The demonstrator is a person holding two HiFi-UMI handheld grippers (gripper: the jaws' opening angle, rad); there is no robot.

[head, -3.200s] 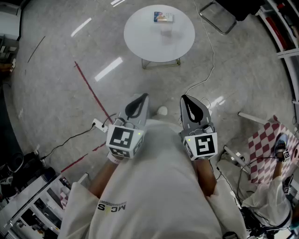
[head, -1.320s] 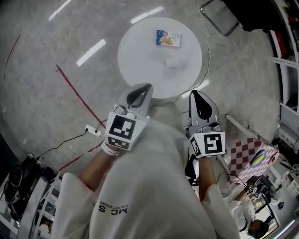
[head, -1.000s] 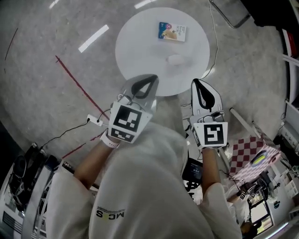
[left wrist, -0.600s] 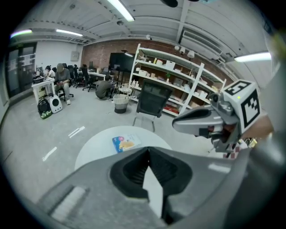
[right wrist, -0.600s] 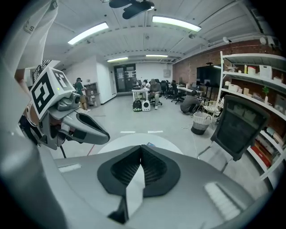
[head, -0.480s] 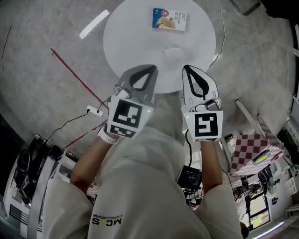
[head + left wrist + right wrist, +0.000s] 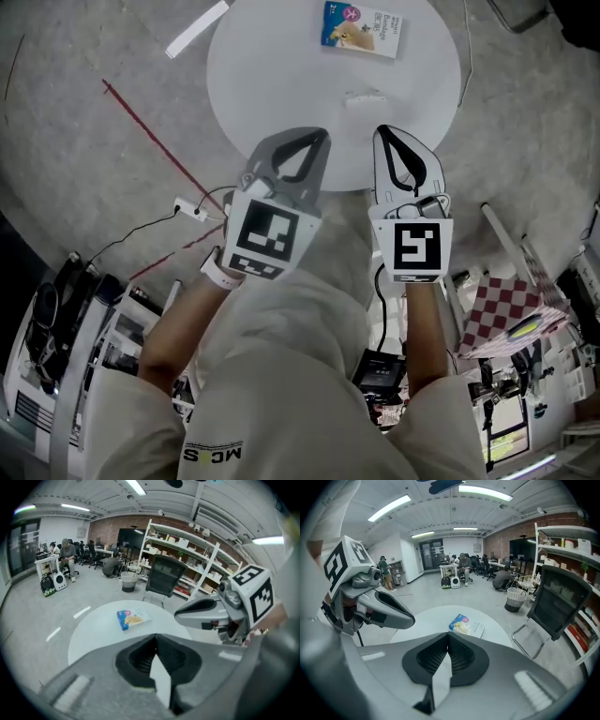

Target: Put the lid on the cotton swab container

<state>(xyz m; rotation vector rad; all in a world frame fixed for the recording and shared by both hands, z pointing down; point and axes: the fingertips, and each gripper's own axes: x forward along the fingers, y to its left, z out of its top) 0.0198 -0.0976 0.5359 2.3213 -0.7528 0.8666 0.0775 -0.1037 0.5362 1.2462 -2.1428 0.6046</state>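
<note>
Head view: cotton swab container [image 7: 366, 97] is the small clear thing on the round white table [image 7: 253, 103], near the middle, just this side of the blue-and-white packet [image 7: 362, 28]. It's too faint to say whether the lid is on it, beside it or elsewhere; I can't pick the lid out. Neither gripper view shows the container. My guess is each gripper's own jaws block it.

Left gripper [image 7: 322, 134]: jaws together at the tips, nothing between them. Right gripper [image 7: 380, 129]: same, tips meeting, empty. Both are held side by side over the near edge of the table, pointed toward the container and well short of it. I read that as an approach pose, with both tools lined up on the target before either commits.

Task not started, as far as I can judge. Before any grab I'd want the jaws parted and a clean look at the lid. Clear plastic on a white top is low contrast and easy to misjudge. Packet sits apart from the container, so it shouldn't interfere.
</note>
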